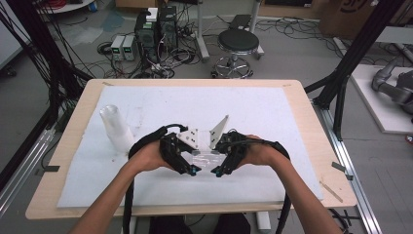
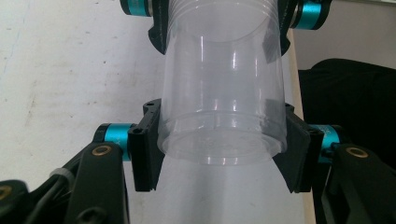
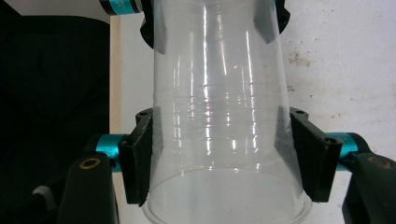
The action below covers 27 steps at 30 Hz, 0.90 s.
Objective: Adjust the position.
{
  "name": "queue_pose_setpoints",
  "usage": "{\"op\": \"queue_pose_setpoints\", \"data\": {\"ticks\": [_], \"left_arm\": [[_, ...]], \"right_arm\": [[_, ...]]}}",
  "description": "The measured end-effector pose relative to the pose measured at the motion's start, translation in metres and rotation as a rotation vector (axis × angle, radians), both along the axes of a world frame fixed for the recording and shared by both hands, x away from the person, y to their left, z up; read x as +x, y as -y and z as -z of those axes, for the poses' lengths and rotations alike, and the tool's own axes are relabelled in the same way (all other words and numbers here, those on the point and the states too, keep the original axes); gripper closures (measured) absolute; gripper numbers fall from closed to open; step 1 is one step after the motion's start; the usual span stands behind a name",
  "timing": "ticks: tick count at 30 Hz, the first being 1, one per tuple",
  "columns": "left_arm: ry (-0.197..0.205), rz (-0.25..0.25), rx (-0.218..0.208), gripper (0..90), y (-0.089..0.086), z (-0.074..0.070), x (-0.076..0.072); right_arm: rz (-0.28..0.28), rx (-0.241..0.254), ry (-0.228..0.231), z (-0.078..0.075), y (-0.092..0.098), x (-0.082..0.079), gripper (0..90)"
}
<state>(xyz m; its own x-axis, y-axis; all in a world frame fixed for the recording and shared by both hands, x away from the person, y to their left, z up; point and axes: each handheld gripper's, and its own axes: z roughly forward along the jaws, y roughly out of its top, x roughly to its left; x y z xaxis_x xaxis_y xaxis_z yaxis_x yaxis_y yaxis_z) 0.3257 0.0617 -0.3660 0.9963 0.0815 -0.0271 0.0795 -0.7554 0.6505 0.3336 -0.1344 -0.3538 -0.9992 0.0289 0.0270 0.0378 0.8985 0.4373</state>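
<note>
Two forearms are coming in from the near edge of the table, and between the hands a clear plastic cup (image 1: pixel 204 158) is being held lying level just above the white mat (image 1: pixel 272 112), close to the near middle of the table. Looking along the left gripper (image 1: pixel 187 168), its black jaws are clamping the cup's narrow bottom end (image 2: pixel 219 140) from both sides, the pads pressing flat against the wall. Seen along the right gripper (image 1: pixel 219 169), its jaws are clenching the wider, ribbed mouth end of the same cup (image 3: pixel 224 140), again one pad on each side. So both grippers are gripping one cup from opposite ends, facing each other, with the hands nearly level and their teal-tipped fingers pointing toward the person. Grey three-cornered plates are standing up from the tops of the grippers, and black cables are trailing back along the arms. Off to the left on the mat, well apart from the hands, a stack of clear cups (image 1: pixel 116 127) is lying tilted on its side. Beyond the wooden table edge (image 1: pixel 311 112), a round black stool (image 1: pixel 237 43) is standing on the floor beside some computer towers (image 1: pixel 156 29) and tangled wiring.
</note>
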Motion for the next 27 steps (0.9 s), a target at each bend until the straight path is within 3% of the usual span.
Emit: {"op": "queue_pose_setpoints", "data": {"ticks": [4, 7, 10, 11, 16, 21, 22, 23, 26, 27], "left_arm": [[0.003, -0.004, -0.006, 41.6, -0.001, 0.0, 0.0], [0.002, -0.017, -0.004, 41.6, -0.002, 0.0, 0.0], [0.002, -0.018, -0.006, 41.6, -0.003, 0.0, -0.001], [0.001, -0.019, -0.008, 41.6, -0.003, 0.0, -0.001], [-0.001, -0.033, -0.02, 41.6, -0.004, 0.006, -0.001], [0.005, -0.079, -0.112, 41.6, -0.012, 0.026, -0.002], [0.005, -0.079, -0.112, 41.7, -0.012, 0.026, -0.002], [0.006, -0.104, -0.153, 41.7, -0.017, 0.031, -0.003], [0.013, -0.127, -0.208, 41.7, -0.026, 0.036, -0.005], [0.013, -0.127, -0.208, 41.7, -0.026, 0.036, -0.005]], "right_arm": [[-0.002, 0.003, -0.002, 0.0, 0.0, 0.0, 32.9], [0.009, 0.025, 0.009, 0.003, 0.0, 0.002, 14.6], [0.007, 0.046, 0.042, 0.003, 0.001, 0.004, 13.6], [0.002, 0.071, 0.043, 0.003, 0.002, 0.004, 13.6], [-0.004, 0.104, 0.024, 0.001, 0.006, 0.003, 13.7], [0.047, 0.217, 0.047, -0.005, 0.017, 0.005, 13.7], [0.051, 0.238, 0.053, -0.007, 0.019, 0.006, 13.7], [0.061, 0.264, 0.057, -0.009, 0.022, 0.006, 13.7], [0.081, 0.361, 0.064, -0.014, 0.032, 0.006, 13.7], [0.093, 0.393, 0.067, -0.015, 0.036, 0.006, 13.7]]}}
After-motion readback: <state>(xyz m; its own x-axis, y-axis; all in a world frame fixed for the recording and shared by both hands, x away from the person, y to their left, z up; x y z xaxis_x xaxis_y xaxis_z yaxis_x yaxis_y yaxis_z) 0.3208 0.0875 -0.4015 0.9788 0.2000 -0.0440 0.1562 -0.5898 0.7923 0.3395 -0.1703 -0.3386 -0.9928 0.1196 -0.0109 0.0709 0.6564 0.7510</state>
